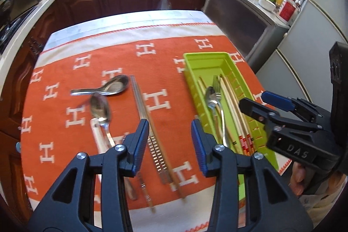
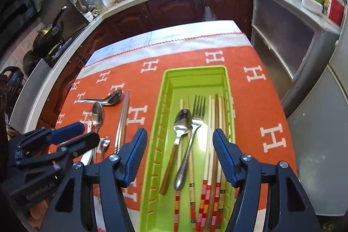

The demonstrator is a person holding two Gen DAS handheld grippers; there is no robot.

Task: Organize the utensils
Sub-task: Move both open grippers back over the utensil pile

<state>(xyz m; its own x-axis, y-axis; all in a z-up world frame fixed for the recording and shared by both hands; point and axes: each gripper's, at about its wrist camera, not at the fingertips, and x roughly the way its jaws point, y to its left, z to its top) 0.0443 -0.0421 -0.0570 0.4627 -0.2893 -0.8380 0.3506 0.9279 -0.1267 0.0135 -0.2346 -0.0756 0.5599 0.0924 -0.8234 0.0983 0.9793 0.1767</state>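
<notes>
We held both tongs parted and empty: right tongs (image 2: 179,158) above the lime-green tray (image 2: 226,79) of chopsticks (image 2: 207,188), left tongs (image 1: 170,146) above metal chopsticks (image 1: 139,101).

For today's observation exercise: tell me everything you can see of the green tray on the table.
The green tray is a long, narrow lime-green plastic box with a flat rim and slotted side walls. It lies flat on the orange cloth, lengthwise away from the cameras. Inside lie a spoon, a fork and several chopsticks, all lengthwise. Neither gripper touches it.
</notes>
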